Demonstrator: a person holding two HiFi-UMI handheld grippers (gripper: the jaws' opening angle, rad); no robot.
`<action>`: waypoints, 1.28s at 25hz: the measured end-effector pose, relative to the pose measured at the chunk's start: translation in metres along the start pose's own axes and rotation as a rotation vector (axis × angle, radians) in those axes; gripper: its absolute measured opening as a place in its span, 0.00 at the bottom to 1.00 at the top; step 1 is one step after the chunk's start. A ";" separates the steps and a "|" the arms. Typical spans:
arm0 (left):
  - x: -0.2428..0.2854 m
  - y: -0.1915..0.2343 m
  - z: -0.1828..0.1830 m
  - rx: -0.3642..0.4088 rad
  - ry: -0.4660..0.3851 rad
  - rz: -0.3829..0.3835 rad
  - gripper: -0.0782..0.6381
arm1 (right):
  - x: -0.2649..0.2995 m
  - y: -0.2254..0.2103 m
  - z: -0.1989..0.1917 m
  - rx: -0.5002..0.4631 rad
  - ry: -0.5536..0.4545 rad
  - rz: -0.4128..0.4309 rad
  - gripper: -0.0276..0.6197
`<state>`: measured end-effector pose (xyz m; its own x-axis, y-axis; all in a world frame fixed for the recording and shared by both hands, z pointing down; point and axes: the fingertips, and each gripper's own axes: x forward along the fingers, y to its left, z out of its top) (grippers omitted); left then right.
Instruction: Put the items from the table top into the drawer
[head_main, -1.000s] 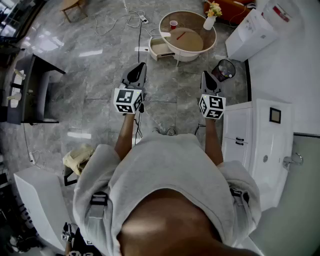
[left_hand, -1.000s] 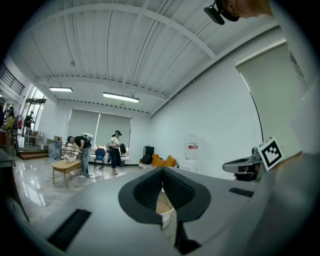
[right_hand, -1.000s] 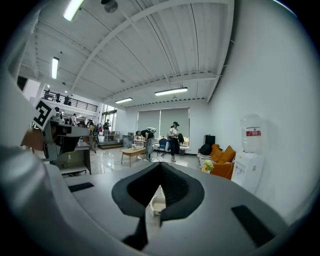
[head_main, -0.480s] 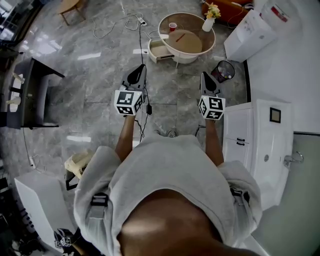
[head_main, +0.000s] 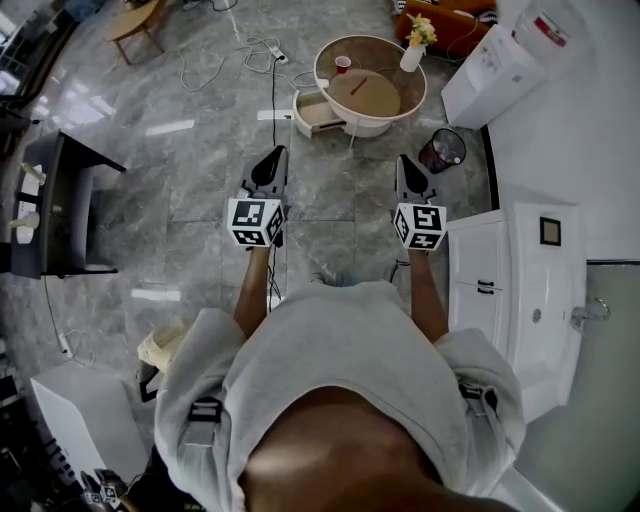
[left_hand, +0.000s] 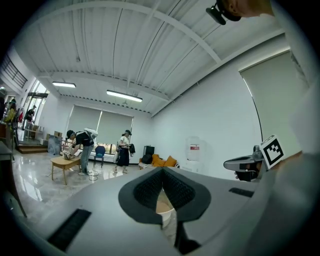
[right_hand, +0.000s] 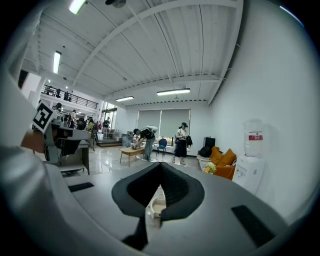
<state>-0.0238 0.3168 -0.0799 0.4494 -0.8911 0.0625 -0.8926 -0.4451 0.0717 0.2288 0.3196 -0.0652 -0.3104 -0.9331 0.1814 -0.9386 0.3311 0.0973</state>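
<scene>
Table (head_main: 385, 100) with a red cup (head_main: 343, 64) and a vase (head_main: 412, 55) stands far ahead in the head view. Its drawer (head_main: 318, 110) is open, well apart from the left gripper (head_main: 277, 153) and the right gripper (head_main: 403, 160). Left gripper view: jaws together, nothing in them. Right gripper view: the same. A cable (head_main: 273, 100) on the floor could trip the person's feet.

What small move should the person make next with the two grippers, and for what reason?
Probably step closer to the round table, holding both grippers forward. The left gripper and right gripper are shut and empty, and both are well short of the table. The red cup and the vase of flowers stand on the table top. The drawer is already pulled open.
</scene>
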 end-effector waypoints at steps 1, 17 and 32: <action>-0.001 0.002 -0.002 0.002 0.003 -0.003 0.13 | 0.001 0.003 -0.001 0.003 0.002 -0.001 0.08; 0.050 0.052 -0.008 0.019 0.029 0.012 0.13 | 0.083 0.007 -0.006 0.032 0.009 0.035 0.08; 0.237 0.100 0.024 0.060 0.054 0.014 0.13 | 0.258 -0.075 0.024 0.054 0.002 0.098 0.08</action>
<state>-0.0073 0.0588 -0.0819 0.4370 -0.8919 0.1165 -0.8985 -0.4388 0.0108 0.2157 0.0503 -0.0487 -0.4005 -0.8964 0.1898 -0.9107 0.4123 0.0260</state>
